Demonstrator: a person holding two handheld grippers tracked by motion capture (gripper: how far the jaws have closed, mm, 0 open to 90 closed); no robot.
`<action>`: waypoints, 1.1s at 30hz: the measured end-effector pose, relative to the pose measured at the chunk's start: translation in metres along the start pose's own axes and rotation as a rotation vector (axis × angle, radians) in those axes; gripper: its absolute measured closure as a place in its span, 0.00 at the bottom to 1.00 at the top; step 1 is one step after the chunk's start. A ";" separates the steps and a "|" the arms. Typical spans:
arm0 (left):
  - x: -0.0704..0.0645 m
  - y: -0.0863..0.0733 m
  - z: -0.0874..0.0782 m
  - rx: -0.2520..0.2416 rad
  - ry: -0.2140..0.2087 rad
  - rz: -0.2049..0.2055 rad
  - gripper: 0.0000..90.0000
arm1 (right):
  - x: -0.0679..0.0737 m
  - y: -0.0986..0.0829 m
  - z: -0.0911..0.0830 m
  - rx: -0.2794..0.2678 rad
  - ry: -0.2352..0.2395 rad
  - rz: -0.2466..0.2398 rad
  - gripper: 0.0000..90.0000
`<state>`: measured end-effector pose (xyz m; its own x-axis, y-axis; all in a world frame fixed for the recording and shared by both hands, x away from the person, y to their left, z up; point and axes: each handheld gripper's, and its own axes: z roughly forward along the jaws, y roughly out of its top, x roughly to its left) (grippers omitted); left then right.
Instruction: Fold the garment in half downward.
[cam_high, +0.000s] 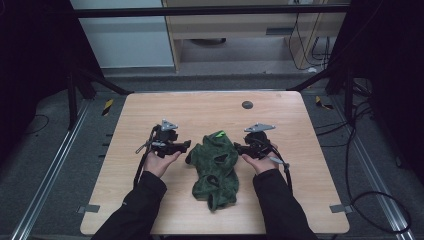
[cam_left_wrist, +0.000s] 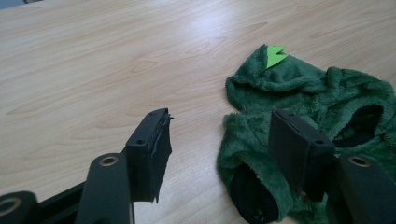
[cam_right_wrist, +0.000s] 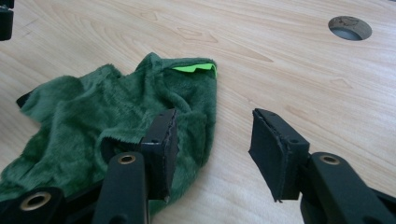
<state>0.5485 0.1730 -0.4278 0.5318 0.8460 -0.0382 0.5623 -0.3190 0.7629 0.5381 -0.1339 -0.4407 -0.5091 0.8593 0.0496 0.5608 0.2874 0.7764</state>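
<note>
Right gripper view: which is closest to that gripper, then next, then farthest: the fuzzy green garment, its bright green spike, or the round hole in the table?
1. Fuzzy green garment, by the left jaw.
2. Bright green spike, behind it.
3. Round hole, far upper right.

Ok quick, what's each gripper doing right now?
Left gripper: open, holding nothing, beside the green garment.
Right gripper: open, holding nothing.
</note>
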 end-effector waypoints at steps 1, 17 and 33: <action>0.000 0.001 0.002 0.001 0.000 0.009 0.43 | 0.000 0.001 0.002 -0.003 -0.003 -0.001 0.57; -0.001 0.002 0.042 0.051 -0.031 0.019 0.47 | -0.003 0.003 0.028 0.022 -0.001 0.019 0.58; -0.002 -0.007 0.073 0.126 -0.067 0.024 0.55 | 0.002 -0.005 0.052 0.073 0.037 0.029 0.62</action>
<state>0.5892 0.1424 -0.4802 0.5848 0.8084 -0.0671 0.6215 -0.3934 0.6774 0.5686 -0.1119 -0.4769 -0.5151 0.8518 0.0957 0.6212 0.2940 0.7264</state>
